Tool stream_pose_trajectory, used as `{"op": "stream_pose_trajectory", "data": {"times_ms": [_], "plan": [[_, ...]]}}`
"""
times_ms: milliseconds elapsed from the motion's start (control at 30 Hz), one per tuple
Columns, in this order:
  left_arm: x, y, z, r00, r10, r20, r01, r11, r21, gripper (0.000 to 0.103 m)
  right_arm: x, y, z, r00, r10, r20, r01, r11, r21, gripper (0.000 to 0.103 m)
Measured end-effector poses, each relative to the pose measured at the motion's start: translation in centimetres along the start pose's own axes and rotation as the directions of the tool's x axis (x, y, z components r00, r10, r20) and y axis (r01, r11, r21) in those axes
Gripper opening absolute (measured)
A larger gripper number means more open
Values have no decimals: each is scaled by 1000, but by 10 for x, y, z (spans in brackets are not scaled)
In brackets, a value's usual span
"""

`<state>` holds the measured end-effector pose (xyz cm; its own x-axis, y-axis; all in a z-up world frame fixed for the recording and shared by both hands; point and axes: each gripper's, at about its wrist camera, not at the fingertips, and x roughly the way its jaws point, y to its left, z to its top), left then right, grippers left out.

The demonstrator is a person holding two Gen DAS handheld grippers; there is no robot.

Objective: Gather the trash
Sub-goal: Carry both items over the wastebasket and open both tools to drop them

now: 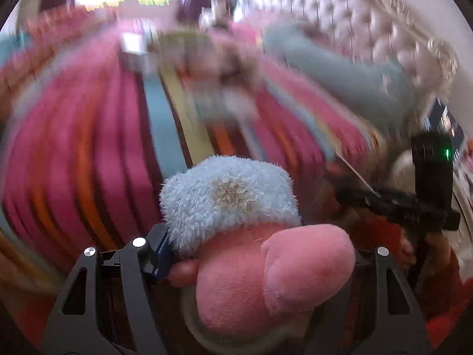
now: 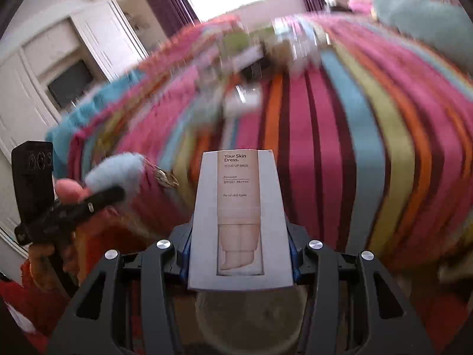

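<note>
A plush toy (image 1: 230,195) with a fluffy light-blue part and a pink part fills the left wrist view. My left gripper (image 1: 257,254) is shut on it; only the blue pad (image 1: 161,254) on one side shows. In the right wrist view a grey cosmetics box (image 2: 239,207) printed "Your Skin Dress" stands upright between the blue pads of my right gripper (image 2: 240,254), which is shut on it. The left gripper (image 2: 97,198) with the plush toy (image 2: 115,171) also shows there at the left. The right gripper's black body (image 1: 399,207) shows at the right of the left wrist view.
Ahead lies a bed with a striped pink, orange, blue and yellow blanket (image 2: 340,148). Several blurred small items (image 2: 251,50) lie on its far part. A teal pillow (image 1: 340,59) leans by a tufted headboard (image 1: 354,9). White cabinets (image 2: 59,59) stand to the left.
</note>
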<state>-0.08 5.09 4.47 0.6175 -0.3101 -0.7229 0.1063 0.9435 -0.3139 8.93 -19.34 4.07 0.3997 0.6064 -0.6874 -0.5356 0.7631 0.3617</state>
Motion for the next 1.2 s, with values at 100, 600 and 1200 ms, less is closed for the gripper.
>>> {"op": "stream_pose_trajectory", "data": {"times_ms": [100,600,1200], "plan": [[58,-2,-54,976,-36,-213,22,997,-68,67,37,-8,-49,987,-23,-160,34,997,64,46],[162,-4,-117,838,99,-537,-120,993,-3,80,126,-17,-113,886,-127,-445,178,981,73,58],[58,-8,-21,983,152,-103,-158,986,-60,93,48,-14,-57,976,-198,-94,200,980,8,68]]}}
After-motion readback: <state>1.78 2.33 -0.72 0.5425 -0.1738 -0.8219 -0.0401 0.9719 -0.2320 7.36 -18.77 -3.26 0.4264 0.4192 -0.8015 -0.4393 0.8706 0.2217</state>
